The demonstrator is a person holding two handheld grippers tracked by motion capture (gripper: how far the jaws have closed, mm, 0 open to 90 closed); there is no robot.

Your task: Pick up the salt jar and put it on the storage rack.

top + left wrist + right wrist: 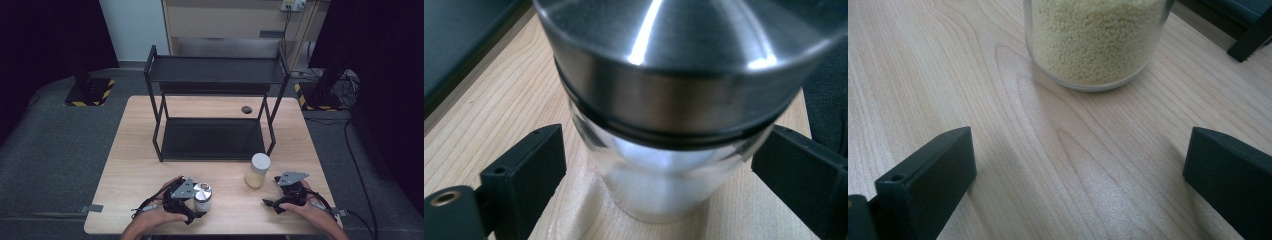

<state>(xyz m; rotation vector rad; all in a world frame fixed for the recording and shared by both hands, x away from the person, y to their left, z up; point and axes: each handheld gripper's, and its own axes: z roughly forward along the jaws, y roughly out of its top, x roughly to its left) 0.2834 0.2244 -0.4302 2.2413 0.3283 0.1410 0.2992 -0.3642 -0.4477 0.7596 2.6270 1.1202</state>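
Observation:
A clear jar with a shiny metal lid (pixel 202 194) (pixel 674 85) stands near the table's front edge, left of centre. My left gripper (pixel 196 202) (pixel 661 150) is open with one jaw on each side of the jar's lower body; a narrow gap shows at the left jaw. A glass jar of pale yellow grains with a white lid (pixel 257 170) (pixel 1096 42) stands at the front right. My right gripper (pixel 272 191) (pixel 1080 145) is open just short of it, with bare wood between its jaws.
A black two-tier metal rack (pixel 215 75) stands at the middle and back of the wooden table (pixel 135 165), both shelves bare. A small dark round spot (pixel 246 109) lies behind the rack's right legs. Dark stands and cables surround the table on the floor.

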